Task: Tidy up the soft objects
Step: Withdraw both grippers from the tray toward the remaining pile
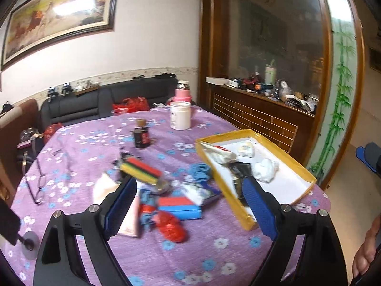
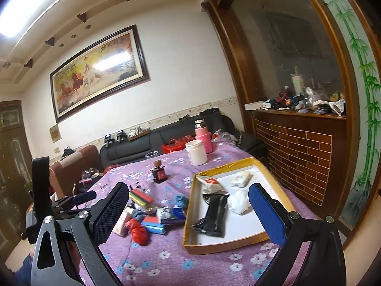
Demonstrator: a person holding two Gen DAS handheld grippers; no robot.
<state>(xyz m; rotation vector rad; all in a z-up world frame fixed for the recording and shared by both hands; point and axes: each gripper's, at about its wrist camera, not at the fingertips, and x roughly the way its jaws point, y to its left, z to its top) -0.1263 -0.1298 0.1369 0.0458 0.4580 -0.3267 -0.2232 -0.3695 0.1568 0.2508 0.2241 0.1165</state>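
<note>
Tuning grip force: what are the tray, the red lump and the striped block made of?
Tray: likely cardboard, matte, thin yellow-brown walls, white floor. Red lump: probably thin plastic film, glossy and crinkled. Striped block: looks like stacked foam sponges, matte coloured layers.

Purple floral tablecloth [image 1: 147, 257], yellow-rimmed white tray [image 1: 307, 175], red bag [image 1: 171, 226].

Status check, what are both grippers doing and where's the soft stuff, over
Left hand-held gripper open, empty. Right hand-held gripper open, empty. Yellow-rimmed tray holds a few items; red bag and sponges loose on tablecloth. Nothing blocking.
</note>
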